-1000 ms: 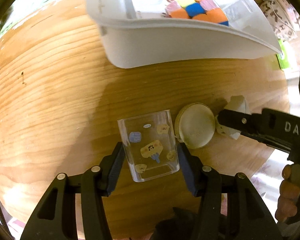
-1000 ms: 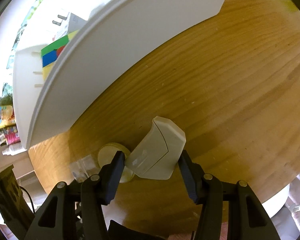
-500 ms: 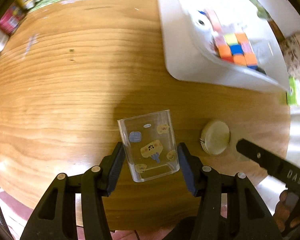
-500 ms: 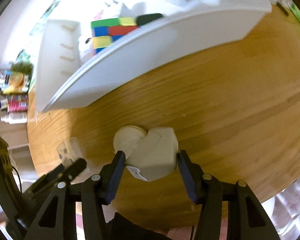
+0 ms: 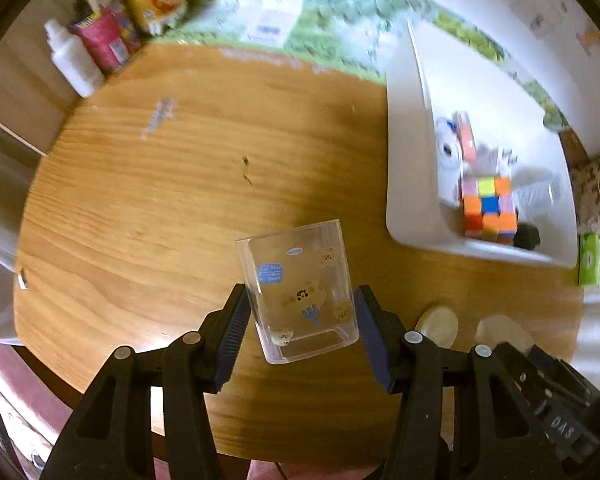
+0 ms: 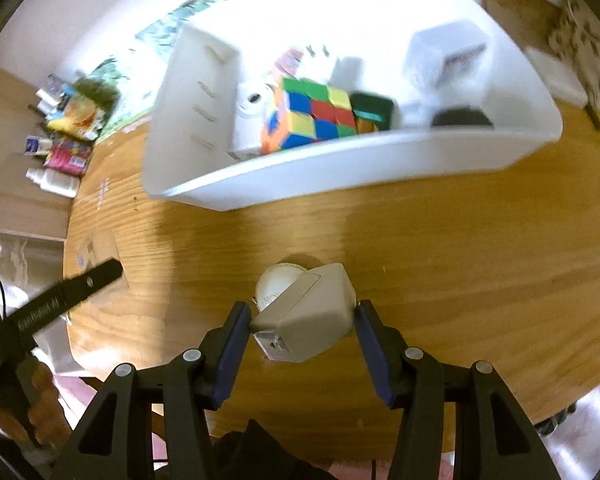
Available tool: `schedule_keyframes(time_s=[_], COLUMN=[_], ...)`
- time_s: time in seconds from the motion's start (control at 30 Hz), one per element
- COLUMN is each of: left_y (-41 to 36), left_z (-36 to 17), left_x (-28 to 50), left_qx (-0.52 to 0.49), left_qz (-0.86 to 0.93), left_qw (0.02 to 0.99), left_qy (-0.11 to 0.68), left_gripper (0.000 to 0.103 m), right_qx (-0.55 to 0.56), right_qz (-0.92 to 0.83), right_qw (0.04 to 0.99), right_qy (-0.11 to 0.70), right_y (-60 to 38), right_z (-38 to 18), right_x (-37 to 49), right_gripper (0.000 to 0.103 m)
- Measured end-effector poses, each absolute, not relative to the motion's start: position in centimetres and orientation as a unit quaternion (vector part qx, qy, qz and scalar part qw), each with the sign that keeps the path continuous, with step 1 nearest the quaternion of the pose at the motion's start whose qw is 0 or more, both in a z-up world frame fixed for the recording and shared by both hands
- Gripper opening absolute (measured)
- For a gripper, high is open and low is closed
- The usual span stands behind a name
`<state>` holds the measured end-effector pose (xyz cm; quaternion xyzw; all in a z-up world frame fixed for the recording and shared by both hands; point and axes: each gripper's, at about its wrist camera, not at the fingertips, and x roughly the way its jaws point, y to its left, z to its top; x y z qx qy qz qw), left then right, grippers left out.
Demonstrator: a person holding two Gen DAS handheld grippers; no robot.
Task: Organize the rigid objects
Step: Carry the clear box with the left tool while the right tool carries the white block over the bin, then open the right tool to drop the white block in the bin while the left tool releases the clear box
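Observation:
My left gripper (image 5: 300, 314) is shut on a clear plastic cup (image 5: 296, 280) with cartoon stickers and holds it above the wooden table (image 5: 160, 200). My right gripper (image 6: 302, 322) is shut on a beige angular block (image 6: 312, 308), also off the table. A round cream disc (image 6: 274, 286) lies on the wood just beyond the block; in the left wrist view the disc (image 5: 436, 326) sits to the right of the cup. The white bin (image 6: 300, 178) holds a colour cube (image 6: 312, 116) and other small items.
The bin's wall (image 5: 406, 160) stands at the right in the left wrist view, with the cube (image 5: 488, 208) inside. Bottles and packets (image 5: 100, 36) crowd the table's far left edge. A green box (image 5: 590, 260) lies past the bin. A hand (image 6: 44, 404) holds the other gripper.
Both grippers have risen from the table with the cup and the block still in them, and both views have rolled. The bin and the disc now look smaller and farther off.

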<state>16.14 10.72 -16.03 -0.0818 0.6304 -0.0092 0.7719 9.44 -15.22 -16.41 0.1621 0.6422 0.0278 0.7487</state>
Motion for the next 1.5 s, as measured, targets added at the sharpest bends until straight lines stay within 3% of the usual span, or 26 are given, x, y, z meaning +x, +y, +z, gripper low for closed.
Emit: schedule_keyframes(time_s=[0.77,0.83,0.87,0.9,1.5], left_y=[6.1,5.1,4.7,4.3,-2.8], left_z=[-8.3,-8.0,-8.0,-8.0,-9.7], left_x=[16.0,16.0,15.9,15.9,19.1], left_qx=[-0.098,-0.096,-0.095,-0.095,-0.075], left_qz=[-0.063,-0.075,-0.079,-0.084,-0.111], left_qw=[0.880,0.889,0.892,0.894,0.903], left_qy=[0.461,0.442,0.435,0.429,0.409], left_gripper=[0.057,0.057,0.057,0.057,0.058], right_qx=[0.070,0.066,0.064,0.062,0.050], right_qz=[0.106,0.104,0.104,0.101,0.104], right_qw=[0.888,0.895,0.898,0.901,0.894], right_qy=[0.442,0.429,0.423,0.417,0.433], right_y=[-17.0,-17.7,-18.0,-18.5,-23.2], right_z=[-8.7,-8.5,-8.4,-8.4,-11.4], right_x=[8.6,8.7,8.8,8.9,13.2], right_gripper=[0.053,0.048,0.035,0.031,0.028])
